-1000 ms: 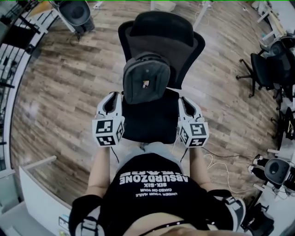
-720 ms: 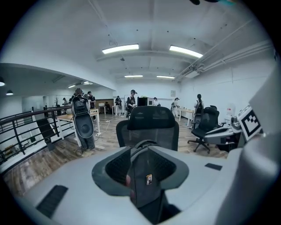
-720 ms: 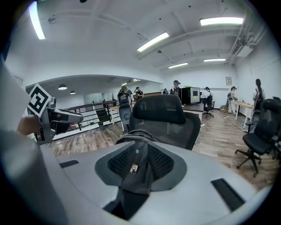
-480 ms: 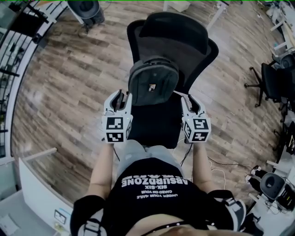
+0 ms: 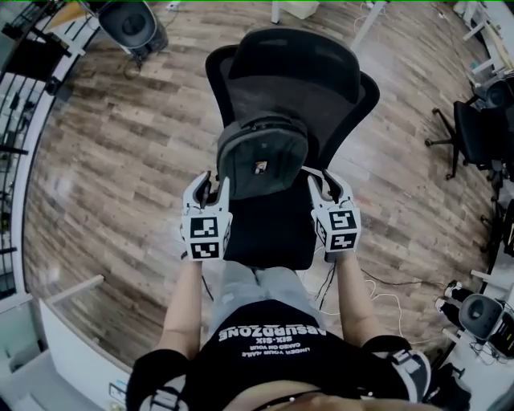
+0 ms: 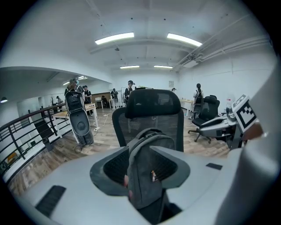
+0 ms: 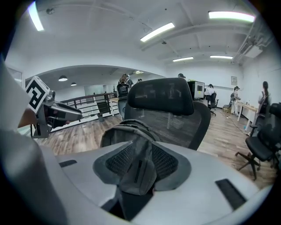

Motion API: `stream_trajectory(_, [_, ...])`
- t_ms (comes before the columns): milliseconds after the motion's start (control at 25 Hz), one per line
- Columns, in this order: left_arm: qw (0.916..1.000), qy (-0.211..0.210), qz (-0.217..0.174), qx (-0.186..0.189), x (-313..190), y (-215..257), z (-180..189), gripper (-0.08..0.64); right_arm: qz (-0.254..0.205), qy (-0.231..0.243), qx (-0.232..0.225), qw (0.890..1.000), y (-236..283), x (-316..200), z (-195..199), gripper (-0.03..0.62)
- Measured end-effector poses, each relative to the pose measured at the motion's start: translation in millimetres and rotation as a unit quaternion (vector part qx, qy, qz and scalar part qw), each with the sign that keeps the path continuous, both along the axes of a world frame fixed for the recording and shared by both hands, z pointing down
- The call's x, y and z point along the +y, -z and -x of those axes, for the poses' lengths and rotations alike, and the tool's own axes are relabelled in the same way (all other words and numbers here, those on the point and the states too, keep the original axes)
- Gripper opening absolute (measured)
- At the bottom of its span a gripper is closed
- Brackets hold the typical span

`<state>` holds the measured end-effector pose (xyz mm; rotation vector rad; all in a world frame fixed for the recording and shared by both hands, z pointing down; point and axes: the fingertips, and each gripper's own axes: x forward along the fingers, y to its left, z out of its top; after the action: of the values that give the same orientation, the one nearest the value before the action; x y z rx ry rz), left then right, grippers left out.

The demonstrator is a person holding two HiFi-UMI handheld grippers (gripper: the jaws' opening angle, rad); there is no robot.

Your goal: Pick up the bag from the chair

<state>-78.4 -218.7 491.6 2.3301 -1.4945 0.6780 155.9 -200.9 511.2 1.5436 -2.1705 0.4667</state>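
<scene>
A grey backpack [image 5: 261,156] stands upright on the seat of a black mesh office chair [image 5: 299,84], leaning on its backrest. My left gripper [image 5: 210,187] is at the bag's lower left corner and my right gripper [image 5: 320,185] at its lower right corner, both over the seat edges. Both are open. In the left gripper view the bag [image 6: 147,151] fills the gap between the spread jaws of the left gripper [image 6: 144,176], with the chair [image 6: 153,105] behind. The right gripper view shows the same bag [image 7: 136,154] between the spread jaws of the right gripper [image 7: 139,173]. Whether either touches the bag is unclear.
Wood floor surrounds the chair. A black speaker [image 5: 130,22] stands at the back left near a railing [image 5: 20,104]. More office chairs [image 5: 475,120] are at the right, cables [image 5: 377,281] lie on the floor, and a white desk edge [image 5: 68,337] is at the lower left.
Both grippers moved forward and inward along the seat, from beside its front half to the bag's lower corners. The bag and chair have not moved.
</scene>
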Motion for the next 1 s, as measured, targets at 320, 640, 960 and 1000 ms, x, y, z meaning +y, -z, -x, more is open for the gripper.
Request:
stream_trajectory(320, [0.9998, 0.009, -0.006, -0.018, -20.5, -20.9, -1.4, 0.155, 0.0, 0.004, 0.017, 1.0, -19.2, -19.8, -3.6, 0.155])
stream_trajectory(640, [0.9994, -0.01, -0.004, -0.033, -32.2, -42.0, -13.9, 0.181, 0.003, 0.006, 0.031, 0.999, -48.3, -29.8, -12.2, 0.155])
stream_trajectory(960, [0.9989, -0.013, 0.0, -0.044, -46.8, -74.0, -13.2, 0.184, 0.01, 0.044, 0.058, 0.997, -75.8, -52.8, -9.4, 0.164])
stream_trajectory(1000, [0.9988, -0.014, 0.001, -0.047, -49.0, -78.7, -13.0, 0.184, 0.011, 0.051, 0.064, 0.997, -79.1, -57.8, -9.4, 0.164])
